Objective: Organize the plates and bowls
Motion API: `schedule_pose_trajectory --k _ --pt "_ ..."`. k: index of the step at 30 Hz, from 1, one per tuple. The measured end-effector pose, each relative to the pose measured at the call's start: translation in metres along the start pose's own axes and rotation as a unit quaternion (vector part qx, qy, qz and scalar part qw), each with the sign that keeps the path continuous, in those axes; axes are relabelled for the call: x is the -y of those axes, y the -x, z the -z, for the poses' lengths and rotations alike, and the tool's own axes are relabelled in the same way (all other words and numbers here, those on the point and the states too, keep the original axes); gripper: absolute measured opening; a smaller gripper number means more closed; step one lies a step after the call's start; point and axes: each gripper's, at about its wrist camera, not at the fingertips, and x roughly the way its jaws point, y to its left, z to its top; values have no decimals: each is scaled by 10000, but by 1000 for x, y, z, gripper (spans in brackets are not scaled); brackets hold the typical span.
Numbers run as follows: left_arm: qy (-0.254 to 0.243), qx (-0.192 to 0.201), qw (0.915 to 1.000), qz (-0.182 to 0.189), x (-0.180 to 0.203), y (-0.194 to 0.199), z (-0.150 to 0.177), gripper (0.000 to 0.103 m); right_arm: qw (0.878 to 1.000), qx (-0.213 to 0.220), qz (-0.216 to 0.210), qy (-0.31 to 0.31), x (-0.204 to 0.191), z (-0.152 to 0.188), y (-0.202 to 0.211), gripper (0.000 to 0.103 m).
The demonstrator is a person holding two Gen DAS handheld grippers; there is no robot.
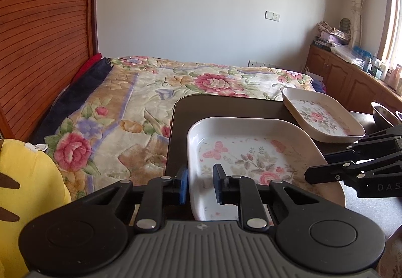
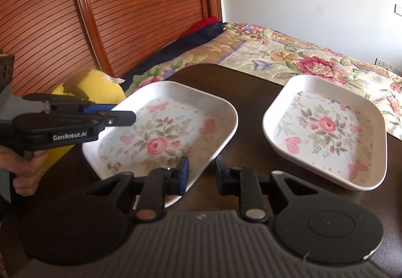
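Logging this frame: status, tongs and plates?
Left tongs and right tongs open, straddling near plate rim. Far plate apart. Nothing blocking.

Our left wrist view sits low behind the left gripper [image 1: 200, 183], looking along its fingers across the dark table [image 1: 226, 108] toward the bed [image 1: 155, 92], the far wall and the cabinets by the window. The near plate [image 1: 253, 152] fills the foreground, very close. Our right wrist view sits behind the right gripper [image 2: 199, 175], close to the same plate [image 2: 165, 127], and faces more toward the slatted wooden panel [image 2: 100, 14]. We share both plates, the table, the bed and the yellow cushion [image 1: 30, 177]; each view catches the other gripper from the side.
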Motion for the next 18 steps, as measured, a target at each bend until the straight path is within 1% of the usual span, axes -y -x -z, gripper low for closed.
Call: schedule_pose_trajectory --k 13,18 --pt "48 30 10000 -22 3 9 2 22 9999 115 10 -47 3 1 7 21" --pt "75 81 9999 -67 7 14 4 20 9998 184 48 -61 3 4 12 16"
